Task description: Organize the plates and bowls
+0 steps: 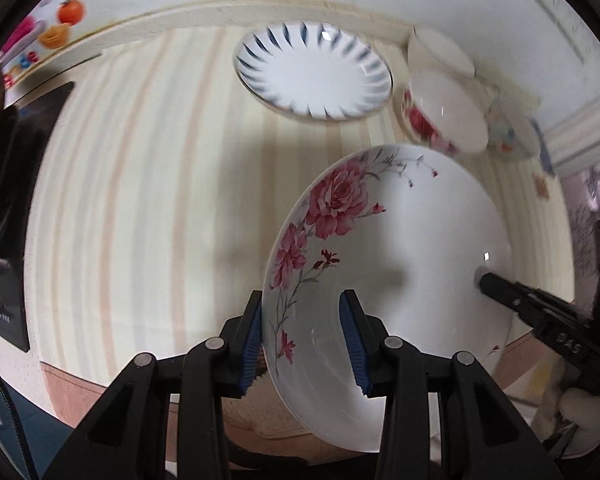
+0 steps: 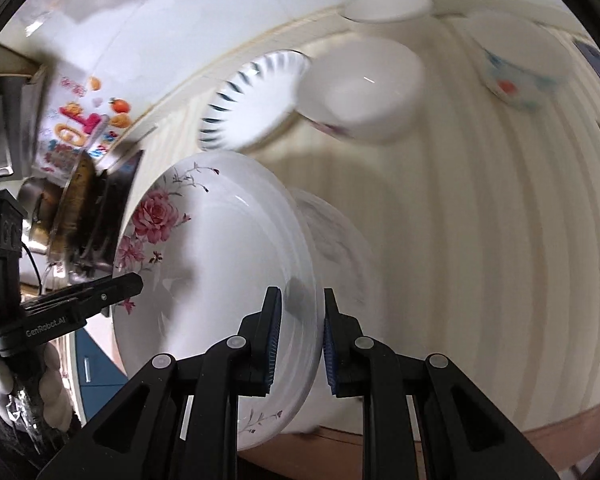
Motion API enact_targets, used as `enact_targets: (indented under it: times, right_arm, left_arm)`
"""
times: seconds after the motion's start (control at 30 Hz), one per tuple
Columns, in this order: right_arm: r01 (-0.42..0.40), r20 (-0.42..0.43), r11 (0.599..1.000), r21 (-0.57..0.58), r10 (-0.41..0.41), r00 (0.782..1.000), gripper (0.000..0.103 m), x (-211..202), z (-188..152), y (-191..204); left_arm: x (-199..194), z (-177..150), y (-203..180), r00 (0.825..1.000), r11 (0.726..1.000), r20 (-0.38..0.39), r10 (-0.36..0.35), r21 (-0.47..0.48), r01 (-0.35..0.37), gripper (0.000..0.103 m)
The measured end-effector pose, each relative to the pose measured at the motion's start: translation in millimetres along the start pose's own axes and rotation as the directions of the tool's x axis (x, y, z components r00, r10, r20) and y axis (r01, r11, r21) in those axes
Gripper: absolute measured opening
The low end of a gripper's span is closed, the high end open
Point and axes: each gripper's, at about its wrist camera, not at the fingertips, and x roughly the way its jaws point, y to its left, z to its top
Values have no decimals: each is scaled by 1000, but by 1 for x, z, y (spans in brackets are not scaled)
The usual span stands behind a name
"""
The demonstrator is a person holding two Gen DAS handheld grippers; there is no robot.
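We've got the rose plate (image 1: 384,280) clamped at both rims, left gripper (image 1: 306,344) and right gripper (image 2: 298,344) biting; "GenRobot.AI" reads at nine o'clock

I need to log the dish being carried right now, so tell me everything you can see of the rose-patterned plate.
The rose-patterned plate is a deep, glossy white dish, ceramic by its look, with pink roses and thin stems on its inner wall and a small sprig near the opposite rim. It is lifted off the striped tablecloth and tilted. The left tongs clamp one side of its rim, the right tongs the other. Nothing else touches it.
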Motion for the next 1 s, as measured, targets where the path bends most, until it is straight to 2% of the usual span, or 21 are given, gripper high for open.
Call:
enact_targets:
  times: [0.1, 0.27, 0.67, 0.93, 1.0]
  right_arm:
    - [4, -5, 999, 37, -4, 1000, 21, 4, -9, -17]
    - [13, 3, 999, 47, -14, 1000, 21, 7, -15, -31]
    - [40, -22, 999, 15, -40, 999, 21, 20, -13, -19]
    - [39, -49, 999, 23, -38, 998, 21, 28, -13, -16]
    - [52, -58, 999, 12, -51, 997, 21, 28, -12, -14]
  left_arm:
    - [17, 0, -4, 999, 1000, -40, 6, -2, -6, 35]
    - [26, -2, -8, 998, 999, -49, 41, 4, -41, 35]
    - [35, -5, -10, 992, 993, -56, 116, 20, -115, 35]
    - [47, -9, -11, 988, 992, -93, 123, 19, -122, 35]
    - [48, -10, -18, 984, 988, -92, 154, 42, -151, 35]
